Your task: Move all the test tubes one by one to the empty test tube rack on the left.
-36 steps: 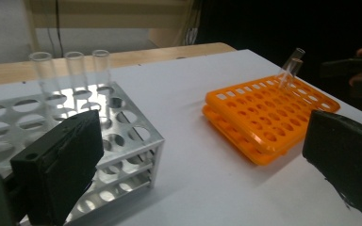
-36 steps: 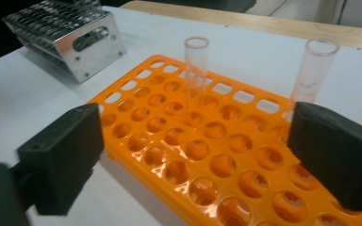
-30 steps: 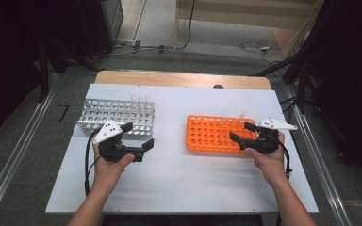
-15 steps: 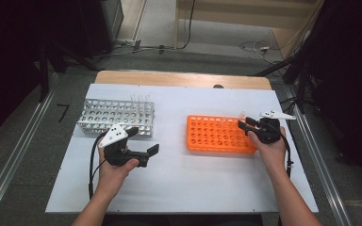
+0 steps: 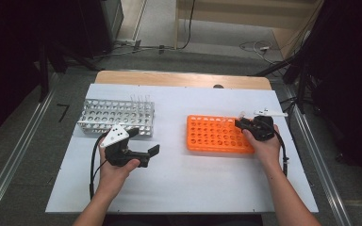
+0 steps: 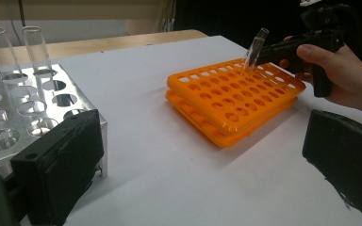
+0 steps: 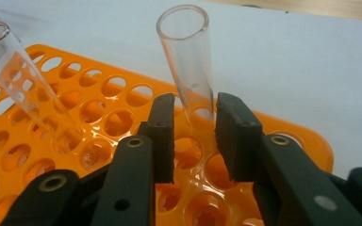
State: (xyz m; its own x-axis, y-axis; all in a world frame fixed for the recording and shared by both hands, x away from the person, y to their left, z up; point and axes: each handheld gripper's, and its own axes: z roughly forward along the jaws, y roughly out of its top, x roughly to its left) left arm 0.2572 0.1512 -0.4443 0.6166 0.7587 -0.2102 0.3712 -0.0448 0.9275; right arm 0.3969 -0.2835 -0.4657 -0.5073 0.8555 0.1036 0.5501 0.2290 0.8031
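On the white table (image 5: 193,188) I've got two racks: a metal rack (image 5: 108,115) far left and an orange rack (image 5: 217,136) to the right. The orange one is a light plastic thing with nothing holding it down.

Left gripper (image 5: 144,141) sits just near of the metal rack, jaws spread wide with nothing between them. It's well apart from the orange rack, so no help from there.

Right gripper (image 5: 239,123) is at the orange rack's far right corner. Its jaws have just been closing, and a glass tube (image 7: 188,61) stands between them. The pads look pressed to its sides, low down, just above the holes. That tube is seated in a corner hole and leans a little.

Here's what worries me. With the tube tilted, a straight pull up could wedge it in the hole, and the whole rack would come up or skid. Smooth glass gripped that low could pivot or slip out. Squeeze too hard and it may crack.

A second tube (image 7: 23,89) leans in a hole just to the left. Any sideways swing on the way out could clip it.
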